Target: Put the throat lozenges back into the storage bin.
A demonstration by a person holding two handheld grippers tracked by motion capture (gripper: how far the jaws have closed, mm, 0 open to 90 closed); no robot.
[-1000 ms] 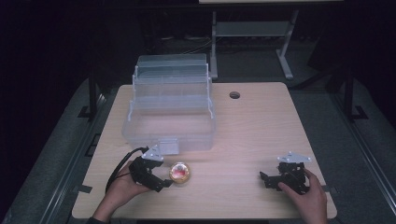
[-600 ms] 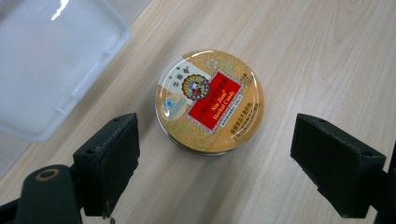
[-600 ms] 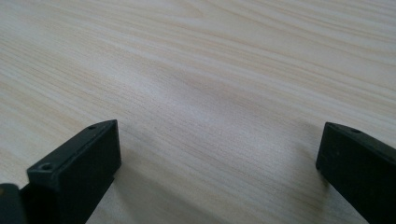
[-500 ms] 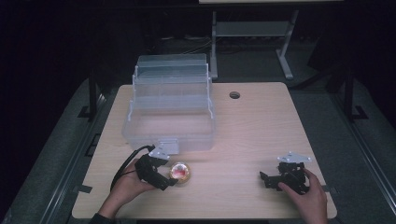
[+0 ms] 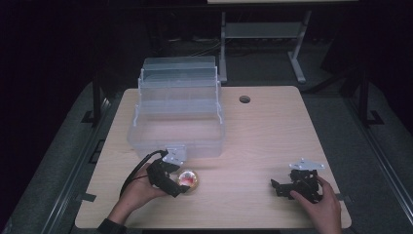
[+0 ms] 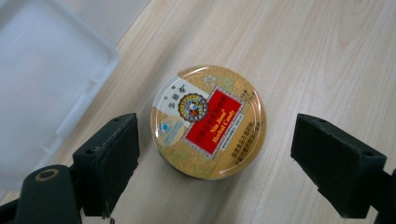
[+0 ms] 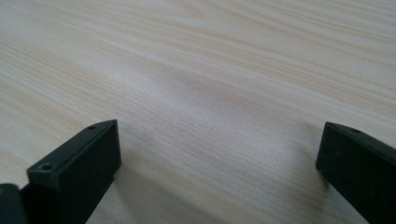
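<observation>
Black jaws, left gripper [image 6: 215, 163]: spread wide, gripping nothing; in the left gripper view one black pad stands on each side of the tin, with bare wood showing on both sides.
Gold tin: a round gold metal tin with a red label [image 6: 208, 122] lies flat on the desk between the left jaws, lid up, touching neither pad as far as the view shows; in the high view it sits just ahead of the left gripper [image 5: 176, 184].
Left hand [image 5: 138, 192]: wrapped around the left gripper's body, a black cable looping off behind it.
Clear box: a clear plastic storage box with stepped tiers [image 5: 176, 112] stands just beyond the left jaws, its near wall close to the tin but apart from it; its pale corner [image 6: 51, 70] lies beside the left pad.
Black jaws, right gripper [image 7: 217, 172]: also wide open and empty, over bare wood.
Right hand [image 5: 319, 207]: holds the right gripper [image 5: 278, 187] at the desk's near right, well apart from tin and box.
Desk: light wooden desk [image 5: 263, 141] with a round hole [image 5: 244, 99] beyond both jaws.
</observation>
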